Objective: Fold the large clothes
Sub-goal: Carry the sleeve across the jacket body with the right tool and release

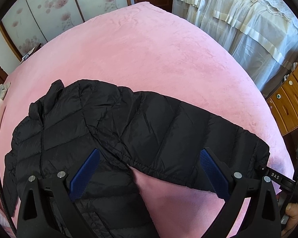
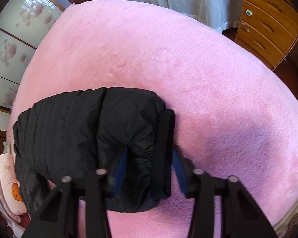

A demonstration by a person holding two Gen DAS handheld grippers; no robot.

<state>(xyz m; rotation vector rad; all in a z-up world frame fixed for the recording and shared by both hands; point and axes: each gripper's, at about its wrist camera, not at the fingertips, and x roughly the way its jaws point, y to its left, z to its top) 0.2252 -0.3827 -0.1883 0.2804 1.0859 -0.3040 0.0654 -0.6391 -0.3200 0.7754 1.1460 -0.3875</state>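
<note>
Fingers, left gripper (image 1: 149, 170): we find the two blue-padded fingers (image 1: 85, 174) spread wide and gripping nothing; between them lie the underarm seam of the black puffer jacket (image 1: 117, 123) and a wedge of bare pink cover.

Fingers, right gripper (image 2: 149, 170): narrowed around the cuff end of the jacket's sleeve (image 2: 129, 123). The left blue pad (image 2: 120, 168) lies against the puckered fabric; the right pad stands just beside the dark cuff band, and we cannot tell whether it presses there. This view is blurred.

Jacket, body: spread flat on the near left part of the bed, zip closed, collar (image 1: 56, 88) pointing to the far left. Its hem runs out of view under the left gripper.

Jacket, sleeve: stretched out to the right from the body, its cuff at the right gripper near the bed's near edge.

Bed (image 1: 149, 49): covered in pink plush, bare beyond the jacket.

Pillow (image 2: 9, 178): pink, printed, at the left edge.

Beyond the bed: sliding doors (image 1: 49, 10) with a blossom pattern, far left; pale curtains (image 1: 238, 15), far right; a wooden chest of drawers (image 2: 268, 19), right.
</note>
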